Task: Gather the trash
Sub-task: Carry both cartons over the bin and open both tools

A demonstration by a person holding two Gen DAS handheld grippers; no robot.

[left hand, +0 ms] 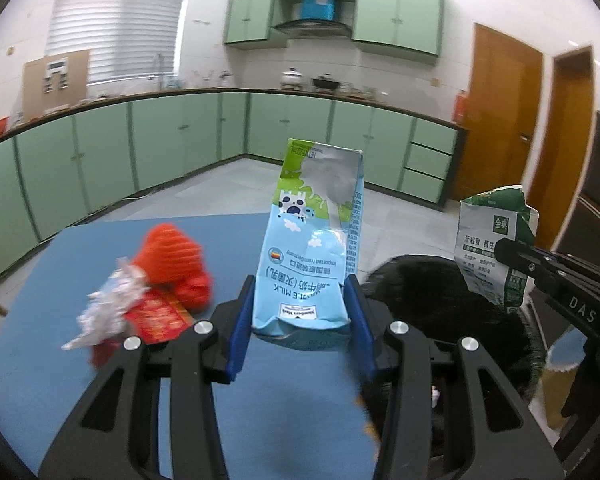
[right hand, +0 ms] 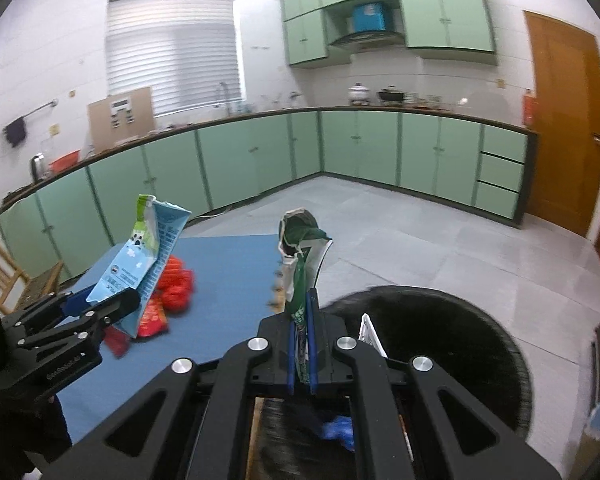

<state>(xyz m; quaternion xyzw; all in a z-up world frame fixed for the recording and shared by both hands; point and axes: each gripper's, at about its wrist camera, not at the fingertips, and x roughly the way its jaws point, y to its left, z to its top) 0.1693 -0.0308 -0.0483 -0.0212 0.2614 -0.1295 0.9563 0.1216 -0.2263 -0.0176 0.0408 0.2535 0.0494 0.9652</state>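
Cartons held aloft over table (left hand: 220, 420): blue carton (left hand: 312, 248) clamped in left gripper (left hand: 300, 320), green carton (right hand: 300, 276) pinched flat in right gripper (right hand: 302, 344). Each is best released squarely over black bin (right hand: 440, 332), near right.

Left of table: heap of red mesh and crumpled white wrappers (left hand: 140, 292) blocks it.
Table middle: bare blue tabletop (right hand: 228, 280), open passage.
Right edge: round black bin (right hand: 440, 320) mouth open.
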